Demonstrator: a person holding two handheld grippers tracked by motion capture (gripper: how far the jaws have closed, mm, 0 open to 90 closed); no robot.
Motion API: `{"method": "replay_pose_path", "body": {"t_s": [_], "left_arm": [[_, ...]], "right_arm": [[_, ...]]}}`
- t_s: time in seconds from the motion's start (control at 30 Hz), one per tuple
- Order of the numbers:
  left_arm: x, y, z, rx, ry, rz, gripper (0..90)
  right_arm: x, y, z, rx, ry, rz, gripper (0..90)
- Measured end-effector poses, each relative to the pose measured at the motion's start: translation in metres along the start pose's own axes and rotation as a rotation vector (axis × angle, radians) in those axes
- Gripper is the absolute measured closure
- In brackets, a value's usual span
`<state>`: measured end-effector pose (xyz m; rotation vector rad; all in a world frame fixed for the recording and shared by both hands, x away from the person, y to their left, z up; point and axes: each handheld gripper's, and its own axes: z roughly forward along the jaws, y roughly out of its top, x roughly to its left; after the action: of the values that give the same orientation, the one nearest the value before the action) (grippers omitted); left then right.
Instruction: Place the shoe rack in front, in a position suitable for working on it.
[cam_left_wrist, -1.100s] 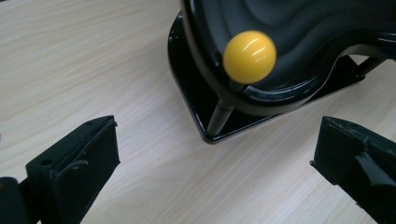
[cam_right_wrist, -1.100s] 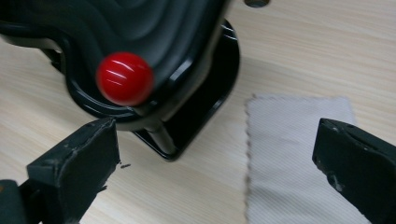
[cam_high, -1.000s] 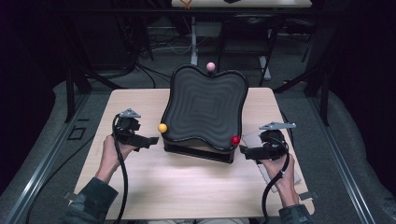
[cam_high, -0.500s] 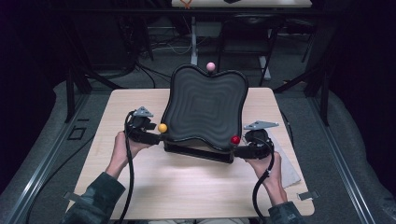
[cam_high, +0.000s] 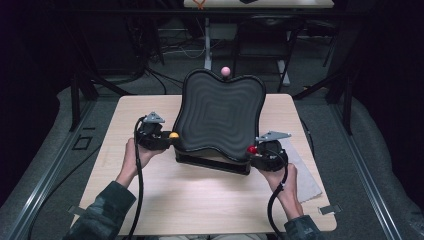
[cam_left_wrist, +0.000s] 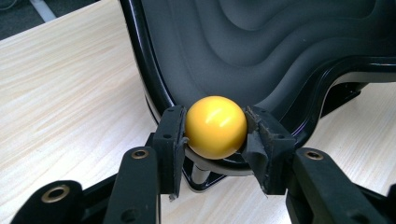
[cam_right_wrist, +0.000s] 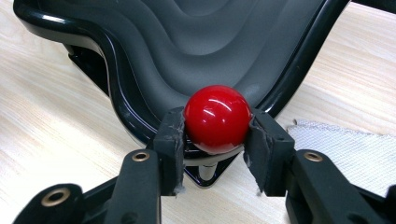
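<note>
A black wavy tilting board (cam_high: 220, 115) stands on a base on the wooden table, with ball knobs at its corners. My left gripper (cam_high: 165, 137) is at its near left corner, its jaws having just closed onto the yellow ball knob (cam_left_wrist: 215, 126) (cam_high: 173, 135); both pads (cam_left_wrist: 173, 135) press the ball's sides. My right gripper (cam_high: 257, 152) is at the near right corner, its jaws likewise just closed on the red ball knob (cam_right_wrist: 217, 119) (cam_high: 252, 149), pads (cam_right_wrist: 259, 140) touching both sides. A pink ball knob (cam_high: 225, 71) tops the far edge.
A white cloth (cam_high: 305, 172) (cam_right_wrist: 345, 144) lies on the table right of the board, under my right hand. The wooden table (cam_high: 200, 200) stretches out in front of the board. Dark stands and cables crowd the floor behind.
Both hands moved inward to the board's near corners, and each gripper's jaws closed around its ball knob, yellow at left and red at right.
</note>
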<state>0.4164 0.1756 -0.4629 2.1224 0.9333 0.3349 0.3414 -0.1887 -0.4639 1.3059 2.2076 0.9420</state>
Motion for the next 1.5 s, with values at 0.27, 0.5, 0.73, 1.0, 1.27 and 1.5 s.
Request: {"method": "replay_pose_path", "body": {"t_s": [0.27,0.5,0.73,1.0,1.27,1.5], "left_arm": [[-0.002,-0.001,-0.004,0.017,0.021,0.004,59.8],[0.001,-0.006,-0.011,0.026,0.036,-0.007,59.8],[0.006,-0.016,-0.024,0.036,0.049,-0.029,59.8],[0.012,-0.027,-0.037,0.035,0.068,-0.048,59.7],[0.016,-0.034,-0.047,0.038,0.067,-0.064,59.6],[0.020,-0.038,-0.051,0.040,0.071,-0.074,59.6]], "right_arm": [[0.000,0.001,0.004,-0.022,0.002,-0.018,59.6],[0.000,0.007,0.011,-0.024,0.023,-0.042,59.5],[0.006,0.015,0.019,-0.019,0.065,-0.082,59.5],[0.014,0.024,0.029,-0.026,0.102,-0.111,59.5],[0.017,0.030,0.035,-0.025,0.127,-0.133,59.5],[0.022,0.032,0.038,-0.031,0.137,-0.143,59.5]]}}
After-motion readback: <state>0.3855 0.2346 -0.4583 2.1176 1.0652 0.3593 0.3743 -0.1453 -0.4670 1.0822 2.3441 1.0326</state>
